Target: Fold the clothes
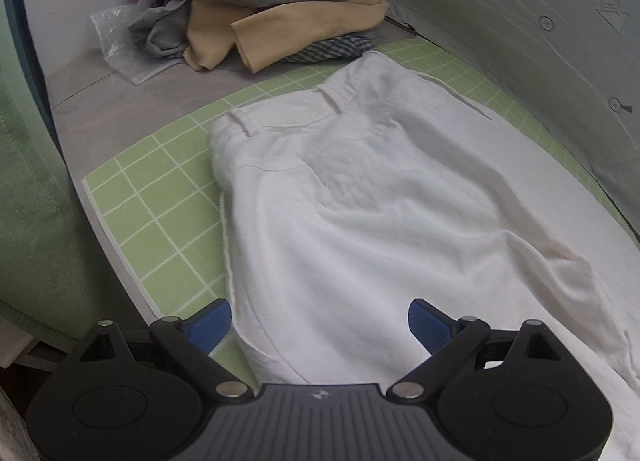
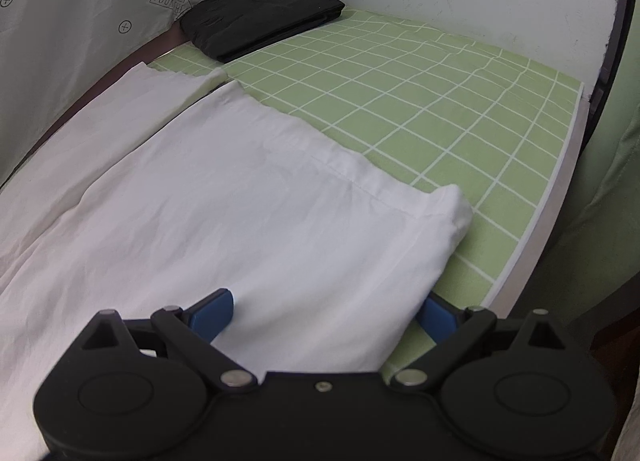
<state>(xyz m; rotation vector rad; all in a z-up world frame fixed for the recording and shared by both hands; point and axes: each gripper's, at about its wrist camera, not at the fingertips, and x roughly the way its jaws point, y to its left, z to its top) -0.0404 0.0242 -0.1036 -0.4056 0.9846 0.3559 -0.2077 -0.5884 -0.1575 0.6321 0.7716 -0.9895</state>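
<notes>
while the white cotton trousers (image 1: 360, 197) lie flat on the green grid-patterned mat (image 1: 152, 213), both the left hand-held gripper (image 1: 320, 325) and right hand-held gripper (image 2: 326, 313) hover spread apart, empty, near the trousers' near edge; next, likely pinching that edge to fold.

A home folding spot: clothes pile (image 1: 256, 1) beside checked green mat (image 1: 160, 197).

white trousers (image 1: 360, 201): matt woven cloth, lightly creased
checked mat (image 2: 420, 109): smooth matt green (white grid lines)
clothes pile (image 1: 260, 1): soft knit and woven cloth
plastic bag (image 1: 116, 41): clear, glossy, crinkled
pads (image 1: 212, 323): blue ribbed rubber
</notes>
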